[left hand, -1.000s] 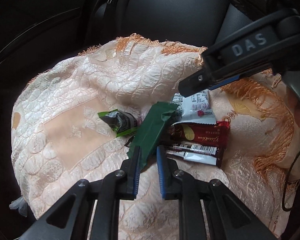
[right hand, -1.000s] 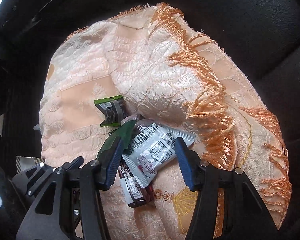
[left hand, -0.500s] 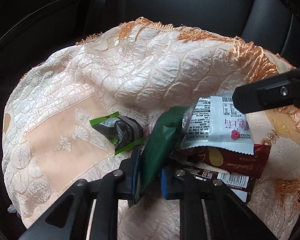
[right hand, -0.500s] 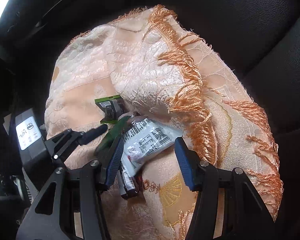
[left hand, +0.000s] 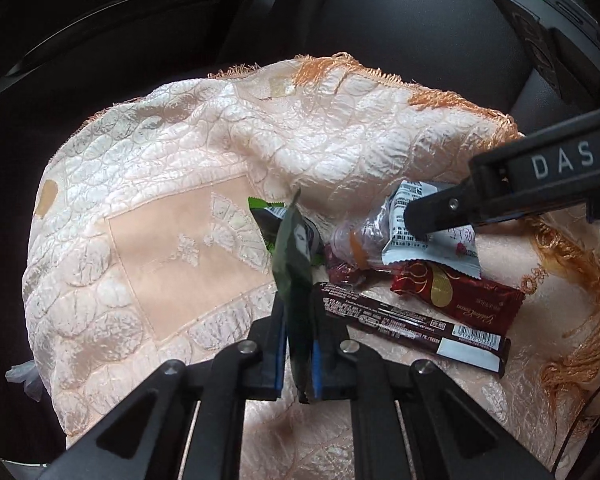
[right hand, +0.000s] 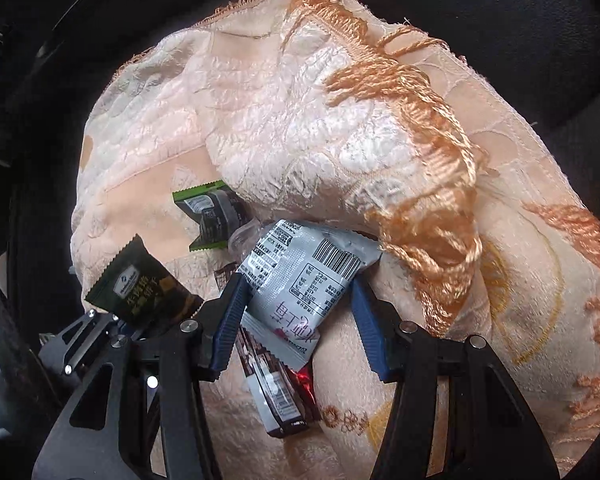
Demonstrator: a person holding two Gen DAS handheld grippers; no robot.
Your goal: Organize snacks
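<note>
A cream quilted satin cloth with orange fringe carries the snack pile. The right tongs stand released, straddling the white printed snack packet, whose long axis runs near to far. The left tongs are clenched on the dark green foil packet, left of the pile.

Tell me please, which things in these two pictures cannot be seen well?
- Small green-edged packet: left wrist view, half hidden behind the dark green packet held in the left gripper.
- Red packet: right wrist view, mostly under the white packet.
- Clear wrapper: contents too blurred.
</note>
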